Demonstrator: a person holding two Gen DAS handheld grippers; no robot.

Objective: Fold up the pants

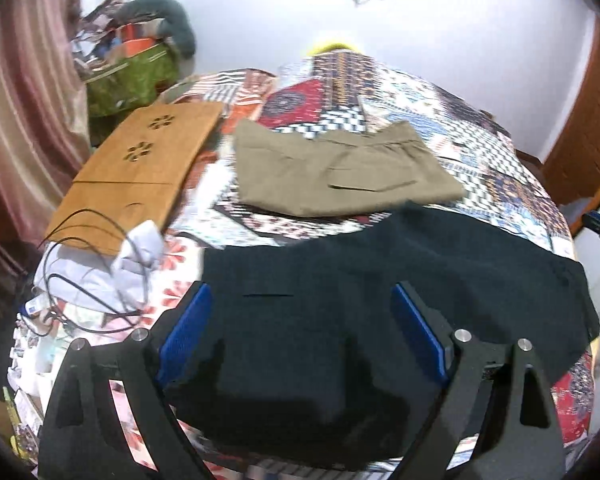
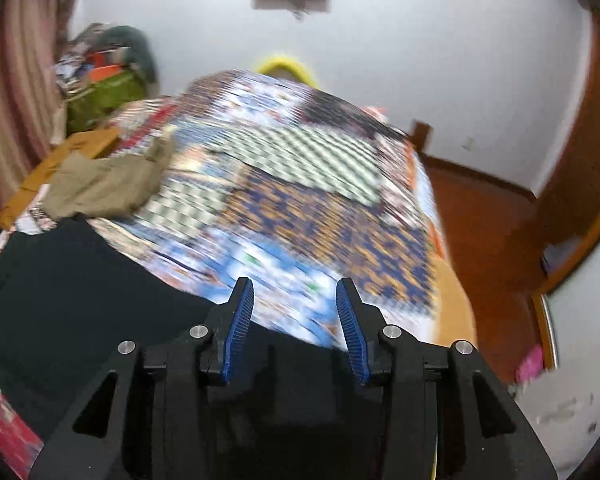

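Left wrist view, entry as I read it from my station.

Item: black pants (image 1: 380,280), lying flat on the quilted bed (image 1: 400,92), long axis running across the frame from left to right, nearest edge under both of my tools.
Item: left gripper (image 1: 302,320), fingers spread wide, hovering over the black cloth with nothing pinched between them.
Item: right gripper (image 2: 296,312), fingers parted and empty; the pants lie below and to its left, quilt showing between the tips.
Item: khaki pants (image 1: 340,172), folded, farther up the bed, just beyond the black pair.
Item: wooden lap tray (image 1: 140,168), left of the khaki pair.

Judgement: the left gripper sits squarely over the garment and is the nearer; the right sits at its right-hand end.
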